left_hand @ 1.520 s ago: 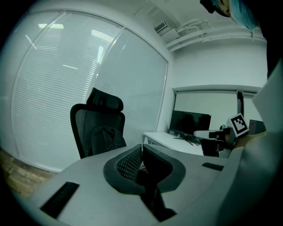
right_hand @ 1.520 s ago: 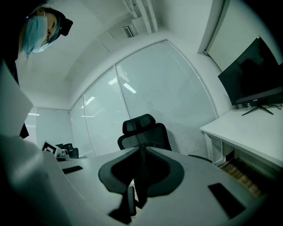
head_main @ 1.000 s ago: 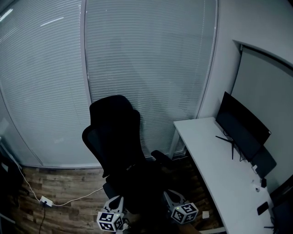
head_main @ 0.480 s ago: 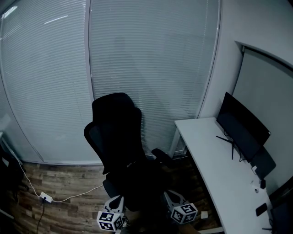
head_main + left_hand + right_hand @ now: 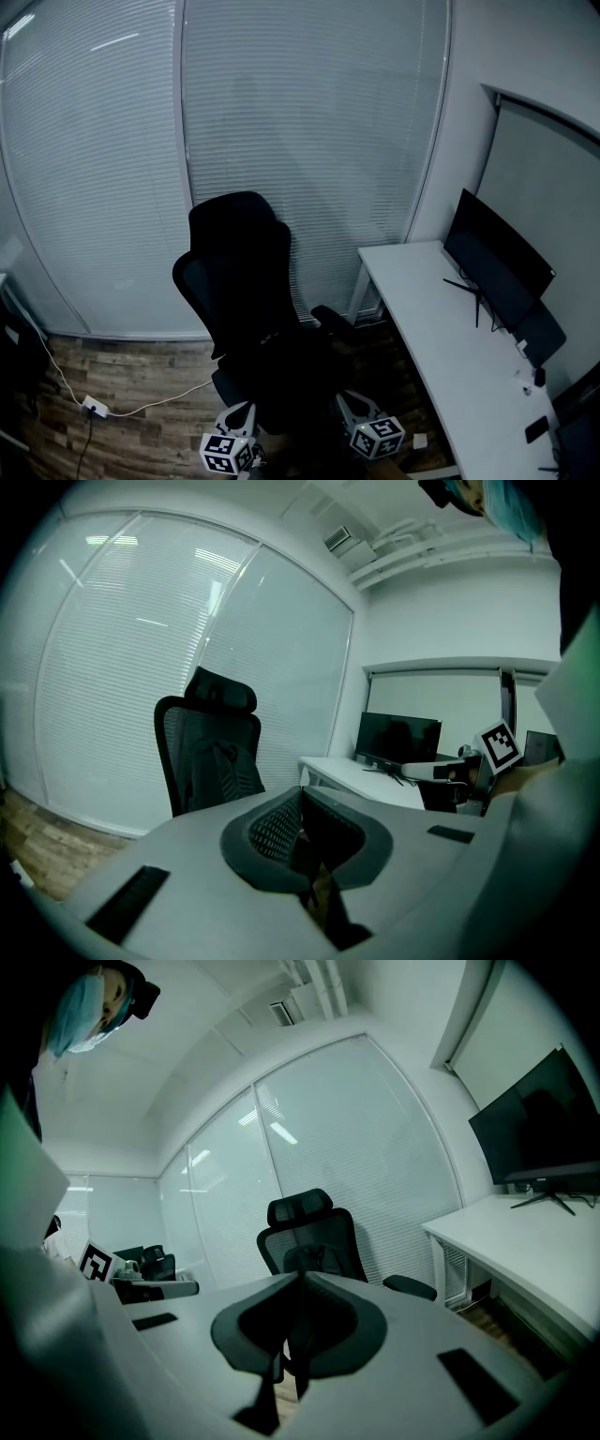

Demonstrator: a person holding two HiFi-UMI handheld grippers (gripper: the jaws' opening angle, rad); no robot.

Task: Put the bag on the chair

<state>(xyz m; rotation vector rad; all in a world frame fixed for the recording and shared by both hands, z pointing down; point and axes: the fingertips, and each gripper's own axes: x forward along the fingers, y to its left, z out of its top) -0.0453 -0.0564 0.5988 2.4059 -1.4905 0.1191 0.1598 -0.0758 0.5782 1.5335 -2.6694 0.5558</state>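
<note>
A black office chair (image 5: 246,300) stands in front of the blinds, facing me. A dark bag (image 5: 220,772) rests upright on its seat against the mesh back, and shows too in the right gripper view as the bag (image 5: 314,1260). Both grippers hang low in front of the chair, apart from it. My left gripper (image 5: 236,424) and right gripper (image 5: 360,416) show their marker cubes at the bottom edge. The left gripper's jaws (image 5: 300,797) are shut with nothing between them. The right gripper's jaws (image 5: 302,1281) are shut and empty as well.
A white desk (image 5: 441,347) with a black monitor (image 5: 495,255) runs along the right wall. A white cable and plug (image 5: 94,409) lie on the wooden floor at the left. Glass walls with blinds (image 5: 300,141) close off the back.
The head view has shifted slightly, so the chair sits a little higher in it. Grippers, chair and bag keep their places.
</note>
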